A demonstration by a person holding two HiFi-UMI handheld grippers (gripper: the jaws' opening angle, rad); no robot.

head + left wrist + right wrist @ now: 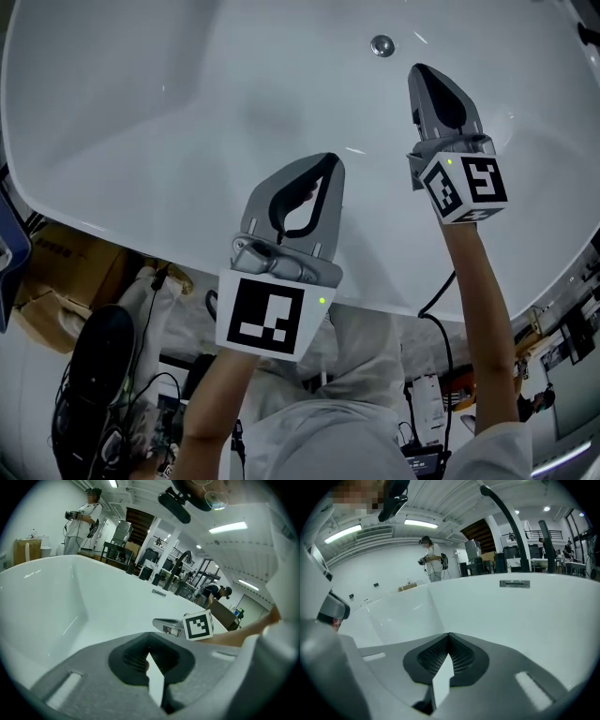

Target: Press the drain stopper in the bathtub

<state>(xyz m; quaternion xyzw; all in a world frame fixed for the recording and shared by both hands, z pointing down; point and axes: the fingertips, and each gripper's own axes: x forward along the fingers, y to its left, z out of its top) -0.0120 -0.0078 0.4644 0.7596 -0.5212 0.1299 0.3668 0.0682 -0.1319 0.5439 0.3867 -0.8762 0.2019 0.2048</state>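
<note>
Both claws pinched closed at tips, nothing held. Right claw [419,71] above bathtub [141,122] floor; drain stopper [382,45] near, ahead-left of its tip, untouched. Left claw [328,161] further off. Risk: off-centre push, so narrow tip skids off glossy cap and stopper fails to latch.

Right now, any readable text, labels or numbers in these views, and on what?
None legible.
Cardboard box: dark print, too small to read.
Overflow plate on the bathtub wall: any marking too blurred.
Marker cubes: square patterns only, no letters.
</note>
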